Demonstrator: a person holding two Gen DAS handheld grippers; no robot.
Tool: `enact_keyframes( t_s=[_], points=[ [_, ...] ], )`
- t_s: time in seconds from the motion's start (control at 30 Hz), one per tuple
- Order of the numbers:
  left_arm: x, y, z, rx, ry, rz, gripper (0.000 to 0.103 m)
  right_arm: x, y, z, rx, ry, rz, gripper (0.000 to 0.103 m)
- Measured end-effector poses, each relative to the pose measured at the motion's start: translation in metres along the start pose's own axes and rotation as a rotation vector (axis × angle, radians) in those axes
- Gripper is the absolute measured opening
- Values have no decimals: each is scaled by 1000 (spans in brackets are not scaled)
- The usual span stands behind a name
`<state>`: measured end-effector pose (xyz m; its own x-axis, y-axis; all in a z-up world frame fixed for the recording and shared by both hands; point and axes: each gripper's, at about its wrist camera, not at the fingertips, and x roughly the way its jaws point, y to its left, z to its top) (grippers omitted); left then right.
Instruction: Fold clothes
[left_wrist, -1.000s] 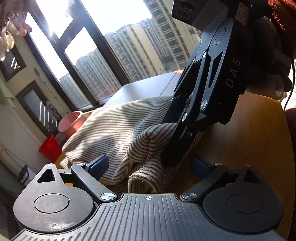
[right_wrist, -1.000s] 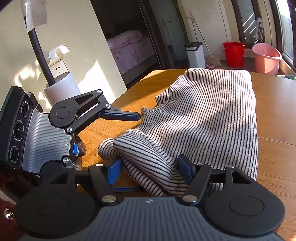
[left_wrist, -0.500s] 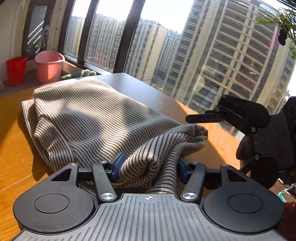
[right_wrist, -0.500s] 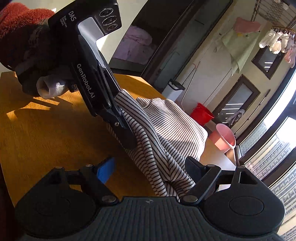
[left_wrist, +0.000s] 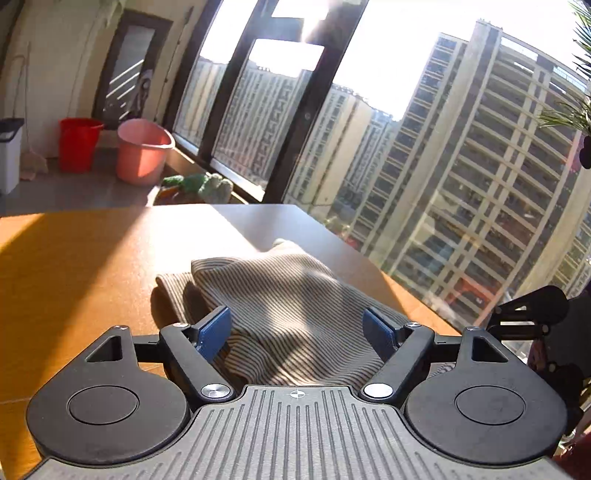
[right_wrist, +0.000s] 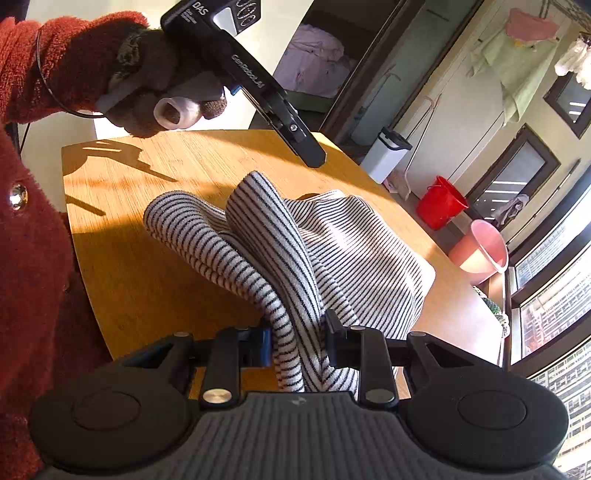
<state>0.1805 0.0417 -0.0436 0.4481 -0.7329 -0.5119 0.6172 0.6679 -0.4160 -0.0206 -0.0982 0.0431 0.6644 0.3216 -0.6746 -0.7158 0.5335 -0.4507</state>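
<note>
A black-and-white striped garment (left_wrist: 280, 302) lies bunched on the wooden table (left_wrist: 74, 266). My left gripper (left_wrist: 297, 332) is open, its blue pads (left_wrist: 216, 330) spread on either side of the cloth, above it and not gripping. In the right wrist view the left gripper (right_wrist: 314, 157) hangs above the garment (right_wrist: 332, 243), held by a gloved hand. My right gripper (right_wrist: 299, 347) is shut on a raised fold of the striped garment and holds it up off the table.
A red bucket (left_wrist: 79, 144) and a pink bucket (left_wrist: 142, 151) stand on the floor by the window. A white bin (right_wrist: 386, 155) stands beyond the table. The table's edge (left_wrist: 369, 258) runs along the window side. The right gripper shows at the right (left_wrist: 528, 314).
My left gripper has let go of the garment, opened and lifted above it. My right gripper has closed on a fold of the cloth and lifted it.
</note>
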Motion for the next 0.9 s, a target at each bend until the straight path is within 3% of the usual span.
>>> enact_keyframes(
  t_s=[0.07, 0.2, 0.3, 0.4, 0.6, 0.67, 0.77, 0.9],
  points=[
    [9, 10, 6, -47, 3, -5, 61, -14, 0, 8, -50, 20, 3, 26],
    [27, 29, 19, -141, 10, -14, 59, -26, -12, 32, -153, 42, -26, 26],
    [33, 40, 22, -176, 18, -32, 59, -13, -36, 57, -178, 5, -42, 26],
    [33, 49, 20, -188, 29, -55, 59, 14, -66, 79, -135, -30, -15, 26],
    [23, 60, 11, -214, 31, -77, 43, 98, -119, 80, -15, 19, 125, 27],
    [13, 61, 8, -200, 15, -42, 56, 126, -132, 69, 53, 62, 160, 28],
    [-9, 60, 7, -160, -21, 25, 65, 156, -147, 51, 153, 84, 196, 31],
    [-56, 41, 20, -76, -163, 42, 73, 165, -165, 35, 277, 45, 251, 38]
  ],
)
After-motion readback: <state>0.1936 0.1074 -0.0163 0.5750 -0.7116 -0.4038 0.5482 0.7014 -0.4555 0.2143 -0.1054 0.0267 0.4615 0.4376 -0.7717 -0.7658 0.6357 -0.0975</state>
